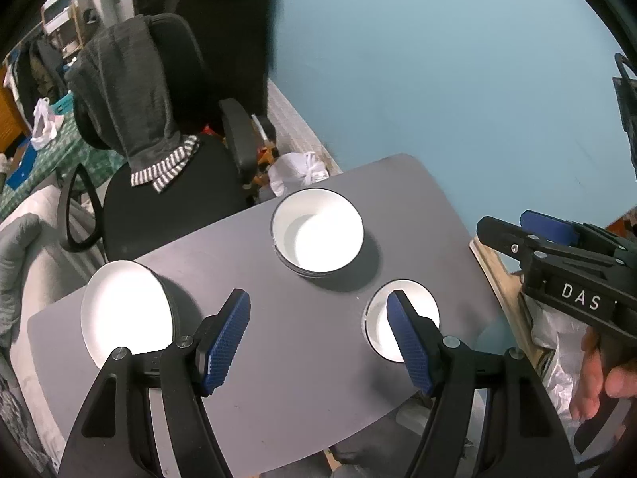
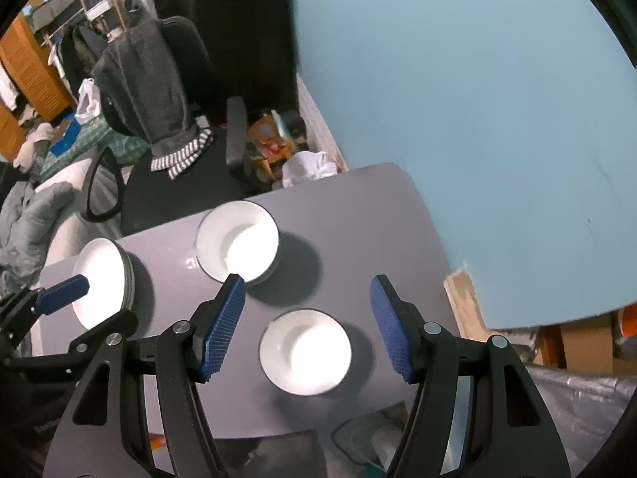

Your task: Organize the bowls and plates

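Left gripper point(image 1: 318, 338): jaws spread wide, holding nothing, above the grey table point(image 1: 302, 358).
Right gripper point(image 2: 306, 322): jaws spread, empty, hovering over the small bowl point(image 2: 305, 352).
Bowl stack point(image 1: 318, 237): far middle of the table.
Left bowl point(image 1: 125, 312): at the table's left edge, apart from the others.
Chair point(image 1: 167, 183): behind the table, grey garment draped over it.

Cluttered home room: office chair point(image 1: 171, 183), bedding point(image 2: 36, 215), wooden closet doors point(image 2: 28, 75).
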`<move>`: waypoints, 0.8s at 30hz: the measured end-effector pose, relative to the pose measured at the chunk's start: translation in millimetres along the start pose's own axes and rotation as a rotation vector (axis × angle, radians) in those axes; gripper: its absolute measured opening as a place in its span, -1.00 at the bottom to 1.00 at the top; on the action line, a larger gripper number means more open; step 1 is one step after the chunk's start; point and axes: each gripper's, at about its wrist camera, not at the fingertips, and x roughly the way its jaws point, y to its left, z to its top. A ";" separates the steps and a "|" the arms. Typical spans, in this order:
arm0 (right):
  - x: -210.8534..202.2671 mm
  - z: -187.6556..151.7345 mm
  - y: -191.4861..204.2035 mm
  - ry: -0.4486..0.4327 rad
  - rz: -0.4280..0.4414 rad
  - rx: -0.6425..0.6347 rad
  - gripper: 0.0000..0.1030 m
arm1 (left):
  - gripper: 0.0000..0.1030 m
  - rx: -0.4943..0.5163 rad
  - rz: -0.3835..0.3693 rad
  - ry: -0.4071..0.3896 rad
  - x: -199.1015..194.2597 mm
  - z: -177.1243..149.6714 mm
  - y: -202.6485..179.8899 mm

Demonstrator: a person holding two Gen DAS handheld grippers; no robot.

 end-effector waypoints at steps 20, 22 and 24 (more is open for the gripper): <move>28.5 -52.6 -72.4 0.095 0.009 0.216 0.25 | 0.41 0.146 -0.083 0.155 74.6 -13.5 -41.9; 40.3 -60.7 -77.7 0.114 0.029 0.243 0.25 | 0.41 0.138 -0.095 0.171 85.7 -15.4 -42.7; 49.7 -68.0 -81.3 0.130 0.041 0.265 0.25 | 0.41 0.134 -0.095 0.197 97.2 -18.7 -43.7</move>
